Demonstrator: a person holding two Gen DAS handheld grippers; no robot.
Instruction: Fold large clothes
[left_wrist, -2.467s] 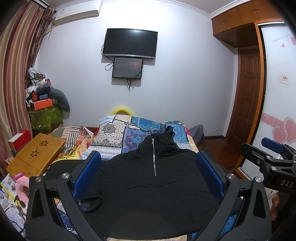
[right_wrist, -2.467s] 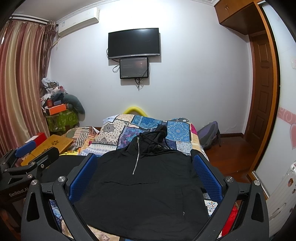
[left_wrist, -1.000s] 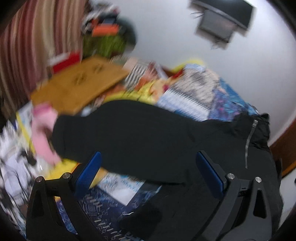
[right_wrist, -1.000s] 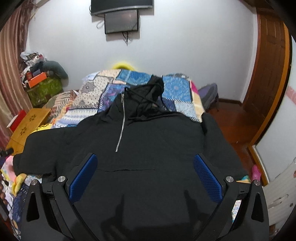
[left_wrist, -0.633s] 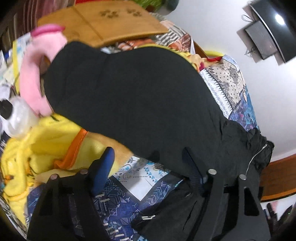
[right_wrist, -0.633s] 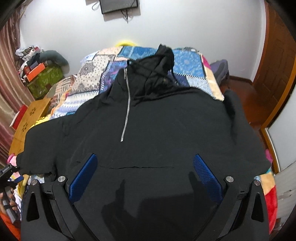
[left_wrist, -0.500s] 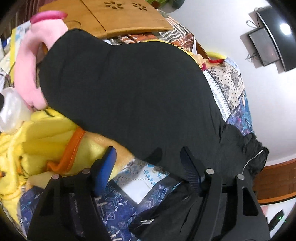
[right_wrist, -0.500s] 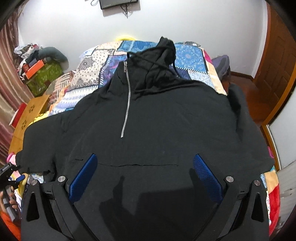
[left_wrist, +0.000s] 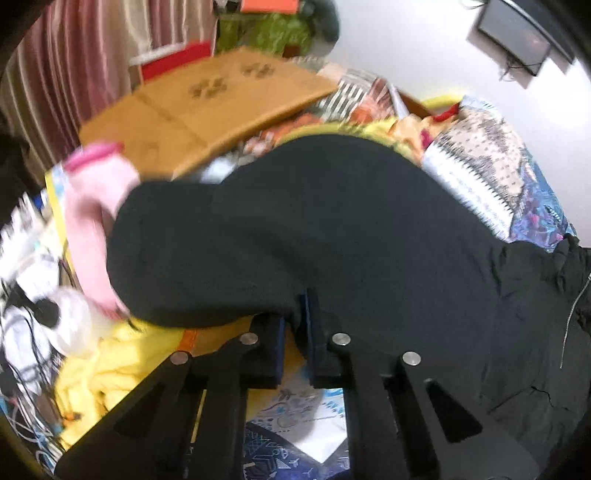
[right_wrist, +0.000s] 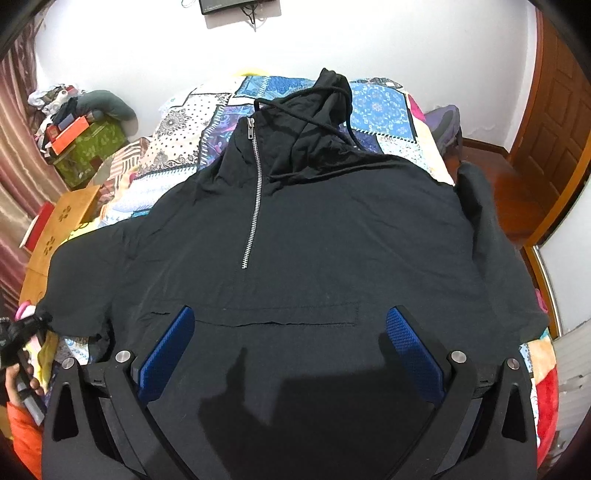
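Left gripper (left_wrist: 293, 325) jaws, previously wide, are now pinching the black zip hoodie's (right_wrist: 314, 236) sleeve edge; right gripper (right_wrist: 290, 345) is hovering agape, folding barely starting.

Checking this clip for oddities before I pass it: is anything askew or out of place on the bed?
Mostly the hood: it is slumped to one side of the zipper, drawstring loose across it. The hoodie otherwise lies flat, its right sleeve draping off the bed edge. The left gripper pinches the other sleeve.
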